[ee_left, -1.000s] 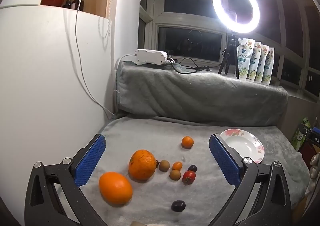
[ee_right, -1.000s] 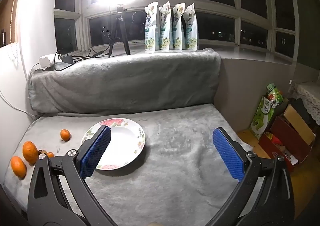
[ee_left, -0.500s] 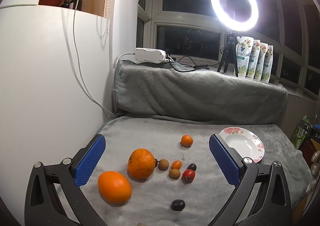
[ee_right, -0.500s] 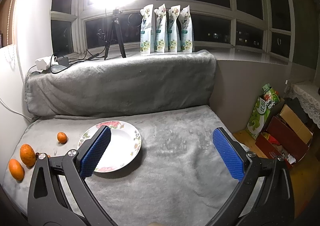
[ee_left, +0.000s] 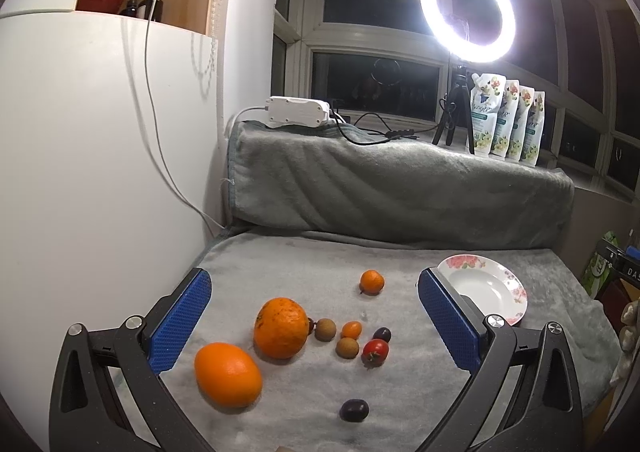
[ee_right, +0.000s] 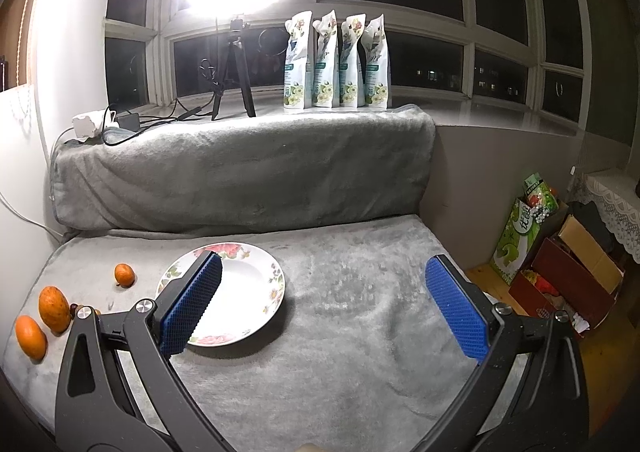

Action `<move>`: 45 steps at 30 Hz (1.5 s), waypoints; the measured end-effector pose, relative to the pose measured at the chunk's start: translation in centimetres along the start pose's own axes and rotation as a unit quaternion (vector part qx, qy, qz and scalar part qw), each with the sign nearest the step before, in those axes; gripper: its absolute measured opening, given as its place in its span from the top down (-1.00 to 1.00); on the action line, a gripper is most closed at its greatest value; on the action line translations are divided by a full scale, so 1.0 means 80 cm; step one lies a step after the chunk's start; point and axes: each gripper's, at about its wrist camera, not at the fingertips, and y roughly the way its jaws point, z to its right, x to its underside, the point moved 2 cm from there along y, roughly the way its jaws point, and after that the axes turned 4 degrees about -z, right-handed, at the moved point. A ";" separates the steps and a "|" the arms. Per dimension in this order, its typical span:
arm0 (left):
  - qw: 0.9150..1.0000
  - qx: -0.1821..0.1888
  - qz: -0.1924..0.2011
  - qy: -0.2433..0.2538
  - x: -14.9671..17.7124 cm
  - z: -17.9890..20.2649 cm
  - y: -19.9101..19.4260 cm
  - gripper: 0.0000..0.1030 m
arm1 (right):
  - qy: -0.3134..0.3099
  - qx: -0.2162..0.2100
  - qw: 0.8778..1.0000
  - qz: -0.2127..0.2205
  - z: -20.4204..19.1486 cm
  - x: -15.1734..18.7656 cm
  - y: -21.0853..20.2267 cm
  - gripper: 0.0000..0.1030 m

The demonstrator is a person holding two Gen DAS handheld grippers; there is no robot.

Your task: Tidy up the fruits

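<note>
Grey fleece blanket is spread over the seat and its backrest under dark night windows, and a bright ring light on a small tripod is seen on the sill. Four refill pouches are lined up beside the tripod, and a white power strip is laid at the backrest's left end.

On the blanket the fruits are scattered at the left. A smooth orange is placed nearest, and a rougher, larger orange is just behind it. A small mandarin lies apart, further back. Between them two brown longans, a kumquat, a cherry tomato and a dark grape are grouped closely. Another dark grape lies alone near the front.

A flowered plate, with nothing on it, is set to the right of the fruits.

The left gripper is held above the fruits with its blue pads spread wide and nothing between them. The right gripper is likewise spread wide, and its left pad is seen over the plate.
</note>
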 end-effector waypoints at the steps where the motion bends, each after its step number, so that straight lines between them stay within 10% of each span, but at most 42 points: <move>1: 1.000 0.001 0.000 0.000 -0.001 0.001 0.000 -0.99 | -0.001 0.000 1.000 0.000 -0.001 -0.001 0.000 -1.00; 45: 1.000 -0.008 -0.009 -0.011 0.005 -0.013 -0.001 -0.99 | -0.023 -0.009 1.000 0.006 -0.023 -0.005 0.007 -1.00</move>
